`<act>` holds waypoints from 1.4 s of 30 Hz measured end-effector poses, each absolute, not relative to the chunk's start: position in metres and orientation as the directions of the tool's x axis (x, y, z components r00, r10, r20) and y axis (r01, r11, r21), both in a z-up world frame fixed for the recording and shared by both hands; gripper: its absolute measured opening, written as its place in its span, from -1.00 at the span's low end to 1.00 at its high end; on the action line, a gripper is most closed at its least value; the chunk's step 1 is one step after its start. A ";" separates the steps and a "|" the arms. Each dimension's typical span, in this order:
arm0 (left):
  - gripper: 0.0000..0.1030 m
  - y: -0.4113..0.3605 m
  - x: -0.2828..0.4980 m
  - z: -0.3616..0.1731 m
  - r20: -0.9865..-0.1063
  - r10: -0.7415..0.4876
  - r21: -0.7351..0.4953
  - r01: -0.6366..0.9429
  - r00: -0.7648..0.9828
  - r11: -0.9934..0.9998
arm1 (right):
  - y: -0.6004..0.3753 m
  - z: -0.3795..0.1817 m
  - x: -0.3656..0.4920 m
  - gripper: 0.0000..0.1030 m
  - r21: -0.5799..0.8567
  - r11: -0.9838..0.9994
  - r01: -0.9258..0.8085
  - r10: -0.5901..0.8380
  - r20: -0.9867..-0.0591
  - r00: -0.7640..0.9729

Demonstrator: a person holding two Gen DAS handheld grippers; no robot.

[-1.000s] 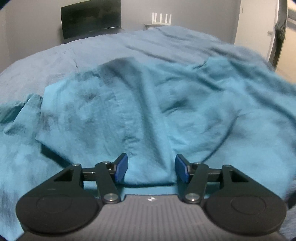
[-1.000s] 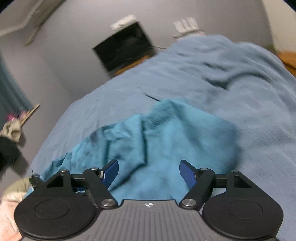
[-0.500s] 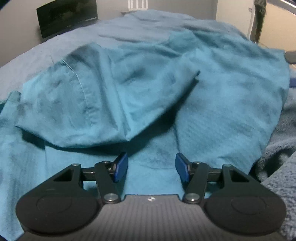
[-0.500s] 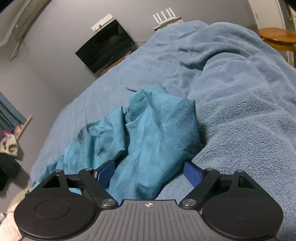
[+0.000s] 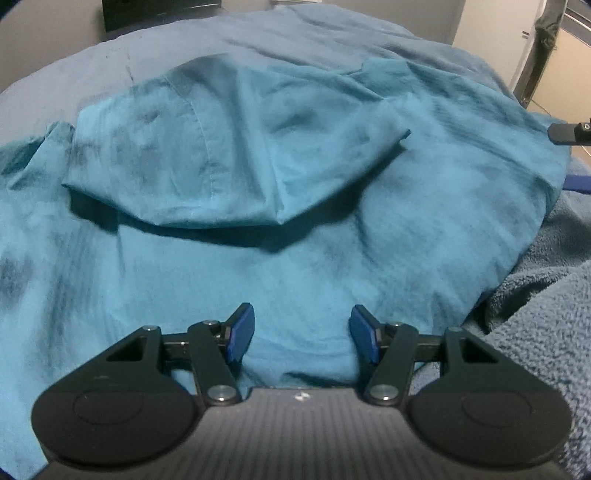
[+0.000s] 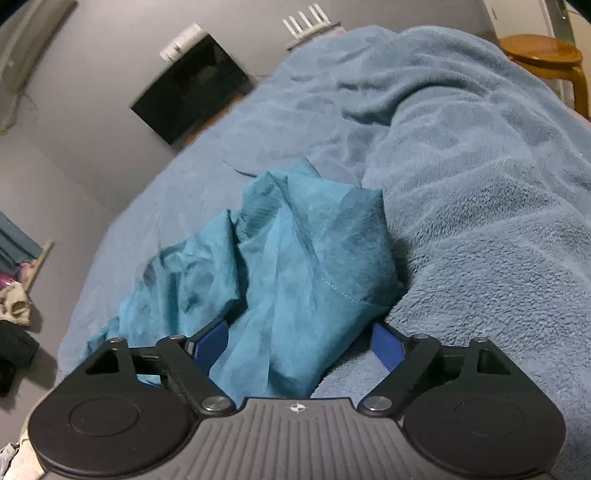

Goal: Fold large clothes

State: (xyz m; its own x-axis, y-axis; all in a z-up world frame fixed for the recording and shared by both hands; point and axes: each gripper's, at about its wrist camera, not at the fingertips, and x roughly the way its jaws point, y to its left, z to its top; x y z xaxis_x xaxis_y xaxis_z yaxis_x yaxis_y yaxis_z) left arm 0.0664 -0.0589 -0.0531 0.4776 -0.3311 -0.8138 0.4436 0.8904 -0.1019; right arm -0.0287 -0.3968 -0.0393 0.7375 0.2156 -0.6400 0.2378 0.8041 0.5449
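Note:
A large teal garment lies spread on the bed, with one flap folded over its middle. My left gripper hovers just above the garment's near part, jaws open, nothing between the blue pads. In the right wrist view the garment's crumpled right end runs in between the jaws of my right gripper. Those jaws stand wide and the pads do not press on the cloth. My right gripper's black finger shows at the right edge of the left wrist view, by the garment's far corner.
A thick blue fleece blanket is bunched along the garment's right side, over a blue bed sheet. A black screen and a white router stand by the far wall. Further off are a wooden stool at right and piled clothes at left.
The left gripper has drawn back across the garment, so the folded flap now lies farther from its jaws. The right gripper's jaws widened, and it rolled and sank onto the garment's right end.

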 end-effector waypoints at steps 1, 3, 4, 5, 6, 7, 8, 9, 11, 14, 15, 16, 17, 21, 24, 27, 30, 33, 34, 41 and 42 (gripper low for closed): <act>0.09 -0.058 0.066 -0.053 -0.813 -0.332 -0.102 0.444 0.479 0.890 | -0.396 -0.036 -0.030 0.64 0.556 0.791 0.254 0.221 -0.648 0.729; 0.09 -0.057 0.066 -0.052 -0.811 -0.335 -0.106 0.443 0.479 0.890 | -0.394 -0.033 -0.032 0.59 0.581 0.769 0.267 0.248 -0.656 0.713; 0.09 -0.057 0.065 -0.052 -0.811 -0.338 -0.111 0.442 0.478 0.890 | -0.394 -0.032 -0.034 0.58 0.585 0.764 0.271 0.254 -0.660 0.707; 0.11 -0.056 0.066 -0.052 -0.811 -0.340 -0.115 0.440 0.476 0.890 | -0.394 -0.032 -0.034 0.57 0.584 0.763 0.276 0.254 -0.664 0.703; 0.11 -0.055 0.066 -0.053 -0.811 -0.341 -0.117 0.440 0.475 0.891 | -0.394 -0.034 -0.033 0.57 0.578 0.764 0.286 0.245 -0.670 0.701; 0.11 -0.056 0.068 -0.053 -0.811 -0.341 -0.117 0.440 0.475 0.890 | -0.395 -0.037 -0.030 0.57 0.572 0.765 0.296 0.236 -0.676 0.698; 0.11 -0.057 0.069 -0.054 -0.812 -0.341 -0.116 0.441 0.475 0.890 | -0.395 -0.039 -0.027 0.57 0.570 0.763 0.304 0.229 -0.679 0.698; 0.11 -0.057 0.070 -0.054 -0.811 -0.341 -0.114 0.443 0.475 0.889 | -0.394 -0.041 -0.024 0.57 0.565 0.765 0.310 0.218 -0.680 0.701; 0.11 -0.056 0.069 -0.054 -0.810 -0.344 -0.117 0.443 0.475 0.889 | -0.390 -0.043 -0.016 0.73 0.554 0.771 0.313 0.197 -0.676 0.710; 0.11 -0.053 0.069 -0.053 -0.806 -0.354 -0.132 0.439 0.474 0.889 | -0.381 -0.046 -0.001 0.84 0.532 0.785 0.318 0.160 -0.670 0.725; 0.11 -0.053 0.069 -0.053 -0.805 -0.356 -0.135 0.438 0.474 0.889 | -0.380 -0.048 0.003 0.84 0.531 0.781 0.330 0.143 -0.665 0.733; 0.11 -0.052 0.069 -0.053 -0.804 -0.358 -0.138 0.438 0.474 0.889 | -0.380 -0.049 0.006 0.84 0.542 0.770 0.337 0.129 -0.649 0.749; 0.11 -0.052 0.069 -0.053 -0.804 -0.361 -0.141 0.437 0.474 0.888 | -0.380 -0.050 0.009 0.82 0.555 0.757 0.346 0.115 -0.634 0.765; 0.11 -0.050 0.071 -0.056 -0.804 -0.367 -0.153 0.434 0.467 0.888 | -0.387 -0.058 0.009 0.56 0.676 0.690 0.260 0.123 -0.464 0.877; 0.12 -0.050 0.072 -0.058 -0.809 -0.365 -0.154 0.433 0.461 0.888 | -0.393 -0.068 0.011 0.20 0.716 0.667 0.206 0.136 -0.389 0.911; 0.13 -0.052 0.070 -0.051 -0.789 -0.365 -0.137 0.438 0.494 0.889 | -0.398 -0.073 0.012 -0.28 0.720 0.668 0.187 0.137 -0.365 0.921; 0.13 -0.051 0.072 -0.031 -0.700 -0.359 -0.094 0.419 0.617 0.903 | -0.395 -0.071 0.010 -0.37 0.714 0.685 0.147 0.153 -0.338 0.929; 0.13 -0.055 0.089 -0.013 -0.616 -0.260 -0.013 0.321 0.743 0.947 | -0.391 -0.069 0.008 -0.42 0.689 0.716 0.114 0.162 -0.323 0.932; 0.13 -0.058 0.096 -0.011 -0.595 -0.227 0.021 0.298 0.771 0.954 | -0.390 -0.068 0.008 -0.43 0.680 0.726 0.105 0.165 -0.321 0.933; 0.12 -0.097 0.136 -0.067 -0.711 -0.088 0.236 0.354 0.698 0.905 | -0.368 -0.047 0.001 -0.52 0.584 0.812 0.017 0.191 -0.293 0.937; 0.12 -0.099 0.133 -0.070 -0.699 -0.082 0.261 0.360 0.711 0.896 | -0.360 -0.041 -0.002 -0.53 0.551 0.835 -0.007 0.196 -0.285 0.938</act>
State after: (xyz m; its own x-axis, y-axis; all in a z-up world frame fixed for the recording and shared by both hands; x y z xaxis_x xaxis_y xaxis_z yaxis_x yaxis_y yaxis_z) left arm 0.1327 -0.0988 -0.0701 0.7107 -0.0822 -0.6986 0.3601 0.8956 0.2610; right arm -0.0020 -0.3596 -0.0406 0.9384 0.1960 -0.2845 -0.0073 0.8346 0.5508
